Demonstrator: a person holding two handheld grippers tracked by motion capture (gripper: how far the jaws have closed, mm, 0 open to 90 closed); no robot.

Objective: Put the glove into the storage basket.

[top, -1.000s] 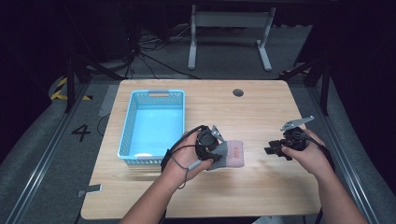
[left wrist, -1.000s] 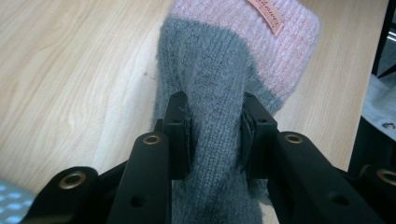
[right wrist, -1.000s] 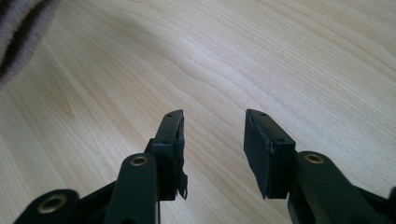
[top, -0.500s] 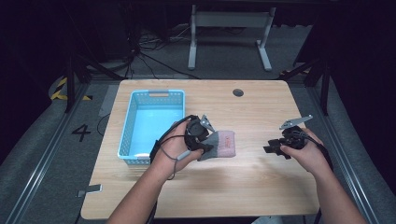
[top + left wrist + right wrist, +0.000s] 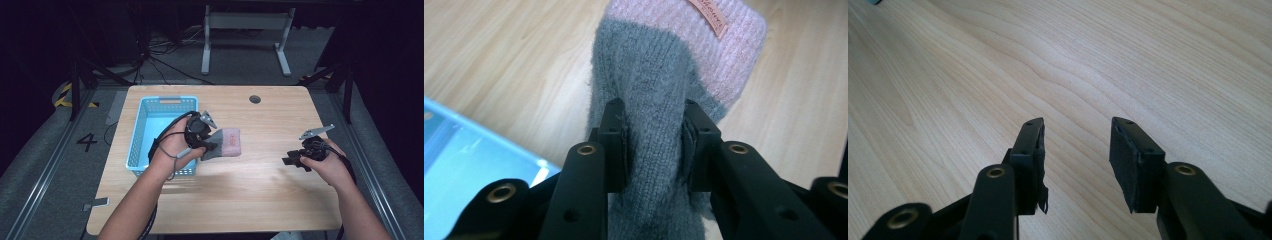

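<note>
- A grey and pink knitted sock (image 5: 659, 100) is clamped between the pads of the left claw (image 5: 654, 145); the grey part is pinched, and the pink end with a small sewn label is seen beyond the jaws.
- In the high view, the sock (image 5: 225, 143) is seen held up off the desk (image 5: 260, 190) by the left claw (image 5: 207, 142), just beside the right-hand wall of the blue basket (image 5: 145, 125).
- The sock's pink end is pointed away from the basket, toward the middle of the desk.
- In the left gripper view, a corner of the blue basket (image 5: 469, 155) is seen low at the left, below and beside the sock.
- The right claw (image 5: 1075, 160) is held partly open with nothing between its jaws; bare wood is seen between the pads.
- In the high view, the right claw (image 5: 292, 160) is seen near the desk's right edge, well apart from the sock and pointed toward the left.
</note>
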